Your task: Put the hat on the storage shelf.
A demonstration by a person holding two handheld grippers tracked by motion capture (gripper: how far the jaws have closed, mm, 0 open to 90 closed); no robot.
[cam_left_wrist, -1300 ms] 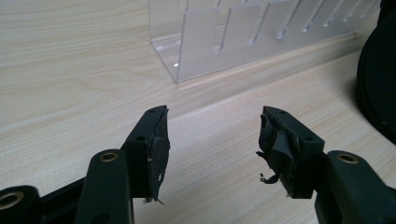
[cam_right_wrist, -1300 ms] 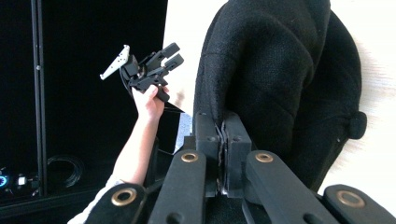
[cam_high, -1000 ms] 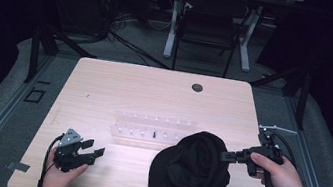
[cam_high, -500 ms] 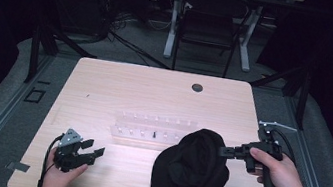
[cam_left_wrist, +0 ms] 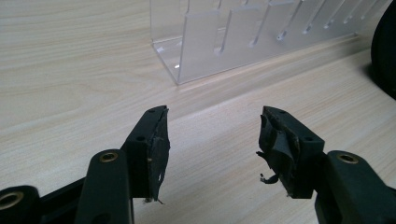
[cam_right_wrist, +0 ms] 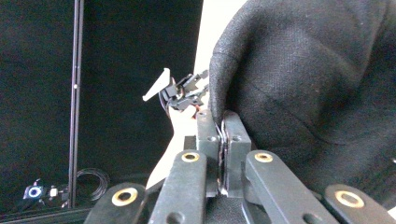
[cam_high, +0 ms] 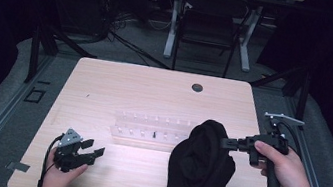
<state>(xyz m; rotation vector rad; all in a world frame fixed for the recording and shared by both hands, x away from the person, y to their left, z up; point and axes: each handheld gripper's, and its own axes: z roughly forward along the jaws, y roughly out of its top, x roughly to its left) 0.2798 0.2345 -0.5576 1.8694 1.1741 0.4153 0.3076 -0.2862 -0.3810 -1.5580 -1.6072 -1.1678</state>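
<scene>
Your right gripper [cam_high: 225, 142] is clamped on the edge of the black cloth [cam_high: 202, 161], which hangs bunched at the near right of the table [cam_high: 155, 86].

In the right gripper view your jaws are pressed together on a thin fold of the cloth [cam_right_wrist: 308, 84], which hides most of the table behind it; whether its lower end rests on the wood is hard to tell. Your left gripper [cam_high: 87, 152] sits at the near left, well apart from the cloth, jaws apart with nothing between them. The clear acrylic rack [cam_high: 151, 127] lies between the two grippers; its right end is hidden behind the cloth.
</scene>
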